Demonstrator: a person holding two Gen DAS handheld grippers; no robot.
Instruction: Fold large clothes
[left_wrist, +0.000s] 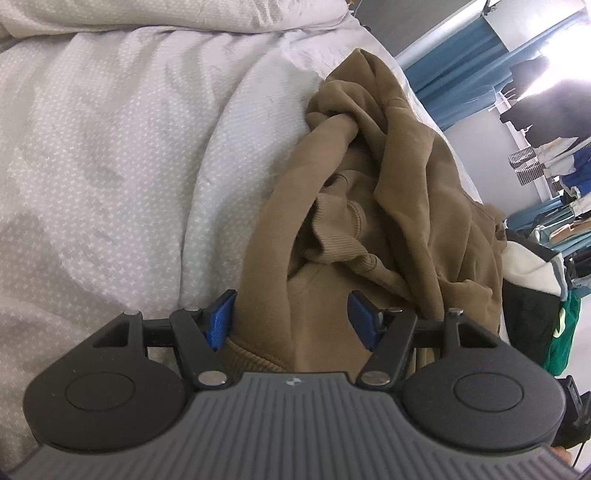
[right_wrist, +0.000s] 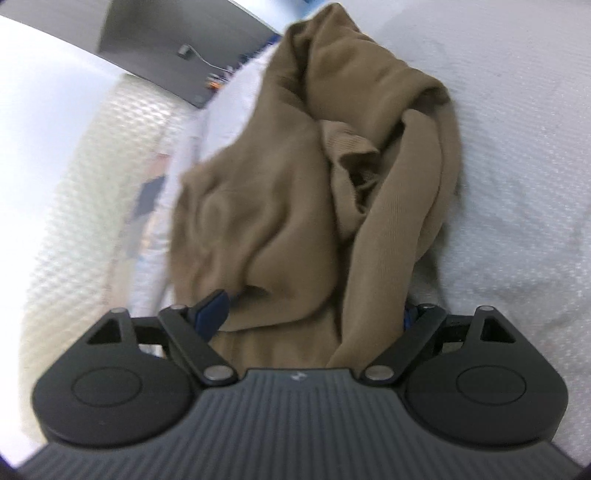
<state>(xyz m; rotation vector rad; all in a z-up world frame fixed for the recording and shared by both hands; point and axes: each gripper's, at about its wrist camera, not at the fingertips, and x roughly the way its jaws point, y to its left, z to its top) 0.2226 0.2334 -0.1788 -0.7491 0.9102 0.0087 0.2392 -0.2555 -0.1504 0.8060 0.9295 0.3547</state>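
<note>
Crumpled tan sweatshirt heaped on white patterned bedspread | left gripper spread wide, cloth between 2 blue pads, not pinched | right gripper agape over bunched fabric, far pad hidden, blurred.

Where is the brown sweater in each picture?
Left wrist view: the sweater lies crumpled right of centre, running down between the jaws.
Right wrist view: the sweater fills the middle, top to bottom.
Shared landmark: its ribbed cuff, on the white bed cover.
</note>
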